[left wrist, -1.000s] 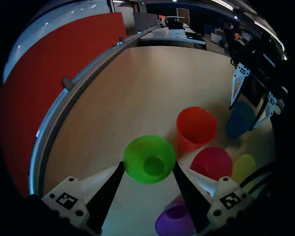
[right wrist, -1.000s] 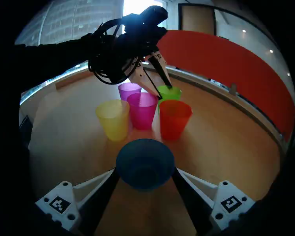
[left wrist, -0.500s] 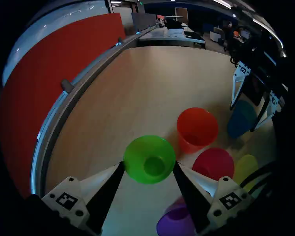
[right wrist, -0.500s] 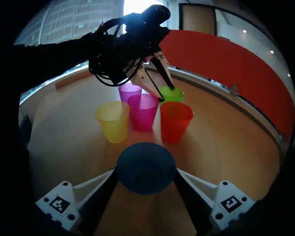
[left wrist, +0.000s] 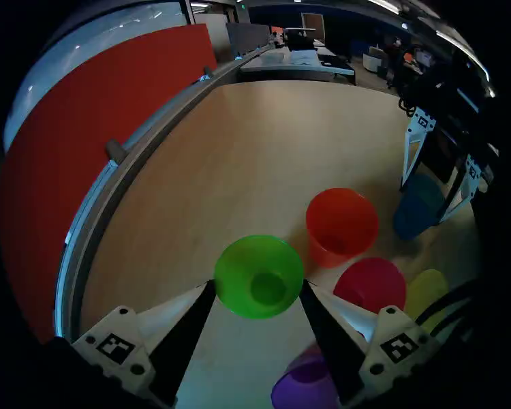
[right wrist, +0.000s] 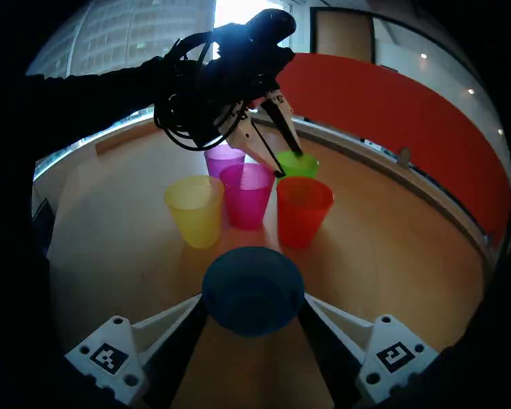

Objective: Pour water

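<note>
Left gripper view: a red wall panel [left wrist: 85, 136] borders the bench [left wrist: 269, 150] at 9 o'clock. At 6 o'clock the left claw [left wrist: 257, 288] grips the green cup [left wrist: 259, 276], with both fingers pressed against its sides. A purple cup [left wrist: 302, 385] sits at 5 o'clock, partly hidden. An orange cup [left wrist: 342, 225], a pink cup [left wrist: 370, 285] and a yellow cup [left wrist: 426, 290] stand grouped at 4 o'clock. At 3 o'clock the right claw [left wrist: 423, 202] grips the blue cup [left wrist: 412, 219]. Right gripper view: the blue cup sits at 6 o'clock with both fingers against its sides. The other cups stand close together at 12 o'clock. Water content cannot be determined.
</note>
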